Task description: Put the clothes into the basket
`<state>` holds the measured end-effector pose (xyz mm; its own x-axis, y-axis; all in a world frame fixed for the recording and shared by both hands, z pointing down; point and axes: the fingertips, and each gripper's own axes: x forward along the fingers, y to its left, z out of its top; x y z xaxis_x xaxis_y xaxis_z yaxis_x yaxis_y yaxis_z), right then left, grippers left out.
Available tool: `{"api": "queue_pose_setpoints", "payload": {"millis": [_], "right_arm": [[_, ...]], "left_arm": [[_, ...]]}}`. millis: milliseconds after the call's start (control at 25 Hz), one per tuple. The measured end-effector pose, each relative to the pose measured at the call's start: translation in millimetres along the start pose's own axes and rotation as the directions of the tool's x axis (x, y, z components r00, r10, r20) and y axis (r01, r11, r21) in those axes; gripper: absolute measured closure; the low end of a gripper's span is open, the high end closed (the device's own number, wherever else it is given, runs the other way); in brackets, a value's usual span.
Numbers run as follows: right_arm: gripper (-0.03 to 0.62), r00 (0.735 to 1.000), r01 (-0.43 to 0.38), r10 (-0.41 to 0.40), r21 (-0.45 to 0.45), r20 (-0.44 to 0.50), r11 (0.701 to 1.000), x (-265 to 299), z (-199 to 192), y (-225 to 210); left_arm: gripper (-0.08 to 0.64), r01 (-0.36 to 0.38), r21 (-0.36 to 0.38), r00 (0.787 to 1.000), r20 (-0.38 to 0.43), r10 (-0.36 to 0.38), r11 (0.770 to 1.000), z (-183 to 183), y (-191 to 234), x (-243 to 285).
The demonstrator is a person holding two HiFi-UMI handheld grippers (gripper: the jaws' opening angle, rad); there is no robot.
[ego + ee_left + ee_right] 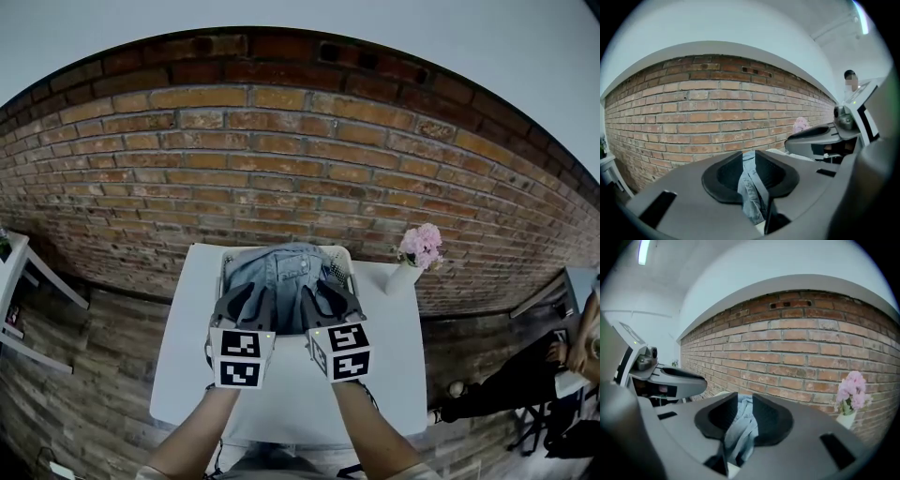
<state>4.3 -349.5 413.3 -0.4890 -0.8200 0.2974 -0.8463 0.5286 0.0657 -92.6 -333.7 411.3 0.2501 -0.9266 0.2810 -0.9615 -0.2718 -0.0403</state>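
A light blue denim garment [279,266] hangs bunched over a white basket [346,264] at the far side of the white table [291,403]. My left gripper [247,305] is shut on a fold of its near edge, and the right gripper [322,304] pinches another fold close beside it. In the left gripper view the denim [750,192] is squeezed between the dark pads of the left gripper [749,161] and droops below them. The right gripper view shows the same: cloth [739,434] clamped in the right gripper [744,406]. Most of the basket is hidden under the garment.
A white vase of pink flowers [418,249] stands at the table's far right corner, close to the basket. A brick wall [281,159] rises right behind the table. A white shelf [21,281] is at the far left; a seated person [525,380] is at the right.
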Motion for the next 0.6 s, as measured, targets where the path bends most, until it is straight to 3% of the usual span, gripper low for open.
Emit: {"api": "queue_pose_setpoints", "payload": {"millis": [240,600], "right_arm": [[0.581,0.995,0.046,-0.046,0.004,0.089,0.999,-34,22,13],[0.583,0.978,0.078,-0.07,-0.034,0.196,0.996,-93,50,39]], "left_arm": [[0.536,0.024,0.027,0.996,0.082,-0.026,0.999,25,-21,-27],[0.551,0.05,0.052,0.983,0.176,-0.059,0.997,57,-46,-91]]}}
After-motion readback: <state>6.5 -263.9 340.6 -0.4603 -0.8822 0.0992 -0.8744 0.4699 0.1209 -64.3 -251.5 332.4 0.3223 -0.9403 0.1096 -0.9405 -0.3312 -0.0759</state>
